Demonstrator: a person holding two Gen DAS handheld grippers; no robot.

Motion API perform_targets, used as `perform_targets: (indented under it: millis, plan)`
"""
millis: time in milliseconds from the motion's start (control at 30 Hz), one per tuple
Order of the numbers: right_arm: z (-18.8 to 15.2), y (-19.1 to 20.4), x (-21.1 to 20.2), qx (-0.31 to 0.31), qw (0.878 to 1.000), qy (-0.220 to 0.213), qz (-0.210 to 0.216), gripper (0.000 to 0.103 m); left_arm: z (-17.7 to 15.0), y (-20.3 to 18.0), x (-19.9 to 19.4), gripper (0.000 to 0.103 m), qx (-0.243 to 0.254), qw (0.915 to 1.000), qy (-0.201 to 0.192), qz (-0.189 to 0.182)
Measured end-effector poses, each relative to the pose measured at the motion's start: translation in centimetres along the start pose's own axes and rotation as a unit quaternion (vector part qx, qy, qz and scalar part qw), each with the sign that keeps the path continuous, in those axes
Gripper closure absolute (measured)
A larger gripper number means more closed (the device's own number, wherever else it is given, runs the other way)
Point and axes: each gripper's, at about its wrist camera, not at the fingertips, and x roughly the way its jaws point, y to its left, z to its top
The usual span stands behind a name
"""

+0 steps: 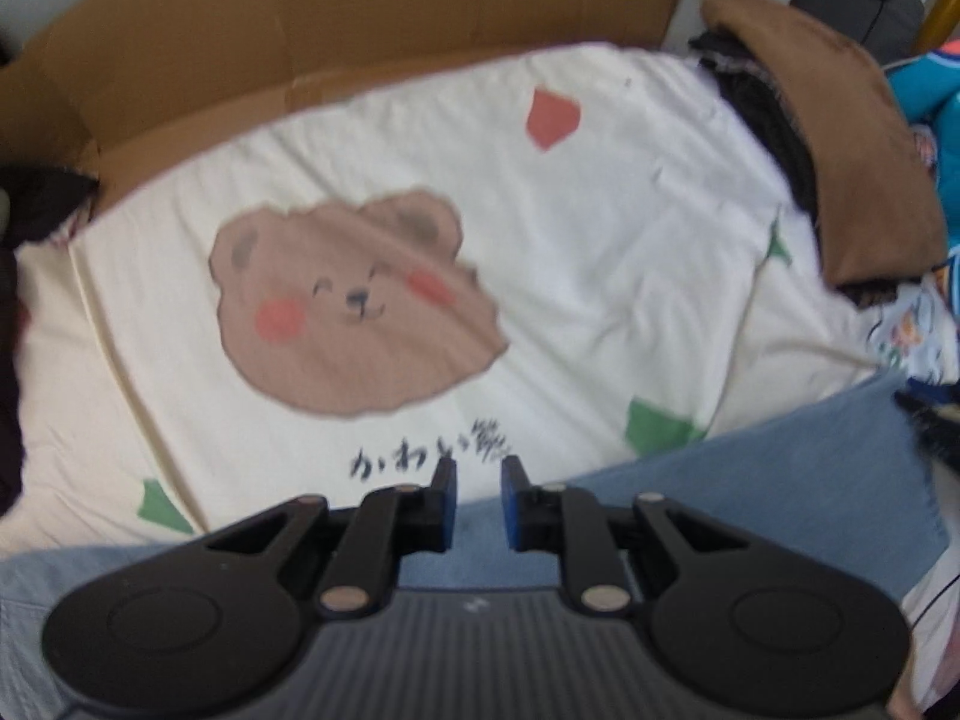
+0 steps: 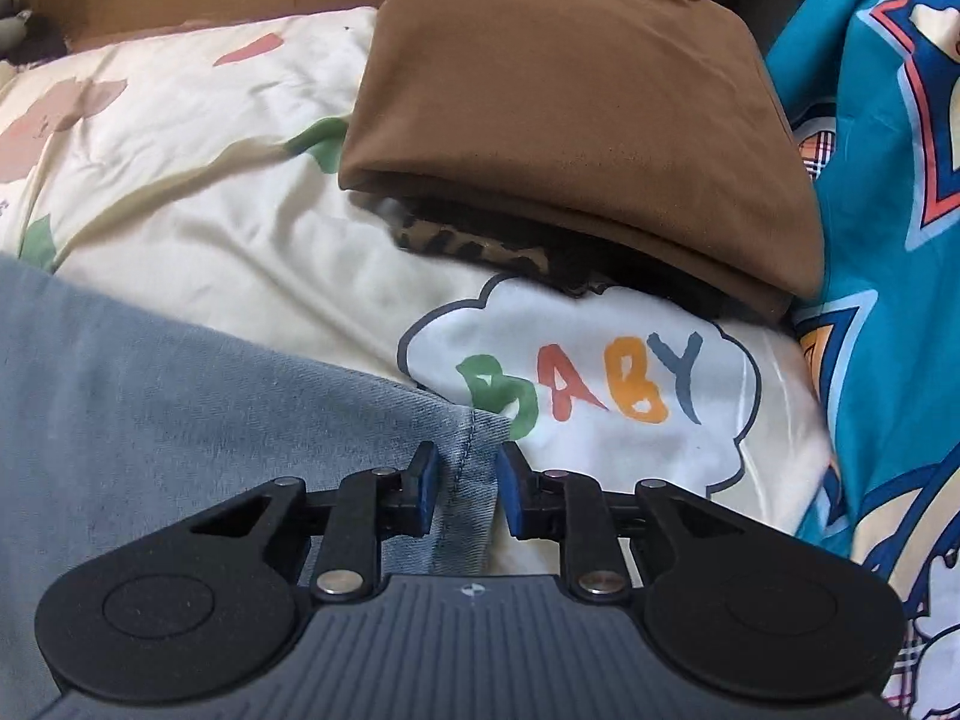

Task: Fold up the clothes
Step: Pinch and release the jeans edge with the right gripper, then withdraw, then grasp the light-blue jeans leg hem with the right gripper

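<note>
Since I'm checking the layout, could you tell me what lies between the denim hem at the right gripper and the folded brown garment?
In the right wrist view, the white BABY cloud print on the cream sheet lies between them, plus a leopard-print edge under the brown garment.

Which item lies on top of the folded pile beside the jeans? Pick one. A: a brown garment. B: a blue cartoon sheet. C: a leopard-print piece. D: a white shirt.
A: in the right wrist view the folded brown garment sits uppermost, with the leopard-print piece peeking out beneath it, beyond the jeans.
</note>
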Motion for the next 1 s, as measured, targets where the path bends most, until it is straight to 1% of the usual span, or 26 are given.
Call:
perform_targets:
  millis: [67, 133, 233, 267, 300, 333, 467, 567, 633, 700, 733, 800, 900, 1000]
  plan:
    - [-0.2, 0.1, 0.4, 0.007, 1.0, -0.006, 0.002, 0.079, 1.2, -1.3, -0.9, 0.086, 0.014, 0.9999, -0.002, 0.003]
    - [-0.5, -0.2, 0.9, 0.027, 1.0, -0.01, 0.011, 0.078, 2.5, -2.8, -1.6, 0.086, 0.031, 0.9995, -0.004, 0.006]
    - [-0.6, -0.7, 1.1, 0.053, 0.998, -0.013, 0.018, 0.077, 4.2, -5.3, -2.4, 0.086, 0.051, 0.9987, -0.007, -0.001]
    - [-0.6, -0.9, 1.1, 0.062, 0.998, -0.015, 0.02, 0.077, 4.8, -6.2, -2.6, 0.086, 0.057, 0.9984, -0.008, -0.004]
    - [-0.7, -1.2, 1.1, 0.073, 0.997, -0.016, 0.023, 0.072, 5.4, -7.1, -2.9, 0.086, 0.062, 0.998, -0.009, -0.007]
    - [-0.7, -1.6, 1.2, 0.09, 0.995, -0.015, 0.029, 0.072, 5.8, -7.9, -3.1, 0.086, 0.067, 0.9976, -0.011, -0.011]
    - [-0.6, -3.9, 1.7, 0.172, 0.983, -0.01, 0.068, 0.07, 7.7, -11.3, -3.9, 0.085, 0.087, 0.9957, -0.019, -0.025]
    - [-1.1, -5.8, 1.2, 0.23, 0.967, -0.038, 0.104, 0.07, 8.2, -13.3, -4.4, 0.084, 0.081, 0.9954, -0.027, -0.042]
    - [-1.5, -7.1, 0.5, 0.254, 0.957, -0.051, 0.133, 0.07, 8.1, -14.8, -4.7, 0.083, 0.084, 0.9948, -0.035, -0.046]
    - [-1.9, -8.4, -0.3, 0.265, 0.949, -0.06, 0.16, 0.069, 7.7, -16.4, -4.8, 0.082, 0.087, 0.9941, -0.044, -0.049]
    - [-2.1, -8.9, -0.7, 0.263, 0.947, -0.062, 0.171, 0.068, 7.3, -17.1, -4.7, 0.08, 0.082, 0.9939, -0.047, -0.057]
    - [-2.7, -9.5, -1.4, 0.253, 0.947, -0.064, 0.188, 0.063, 6.4, -18.5, -4.5, 0.08, 0.072, 0.9933, -0.053, -0.074]
    - [-3.9, -10.1, -2.3, 0.244, 0.947, -0.059, 0.201, 0.063, 5.1, -20.5, -4.1, 0.08, 0.055, 0.9918, -0.061, -0.098]
    - [-5.2, -9.8, -2.8, 0.237, 0.949, -0.045, 0.205, 0.063, 3.7, -21.6, -3.5, 0.08, 0.021, 0.9922, -0.059, -0.108]
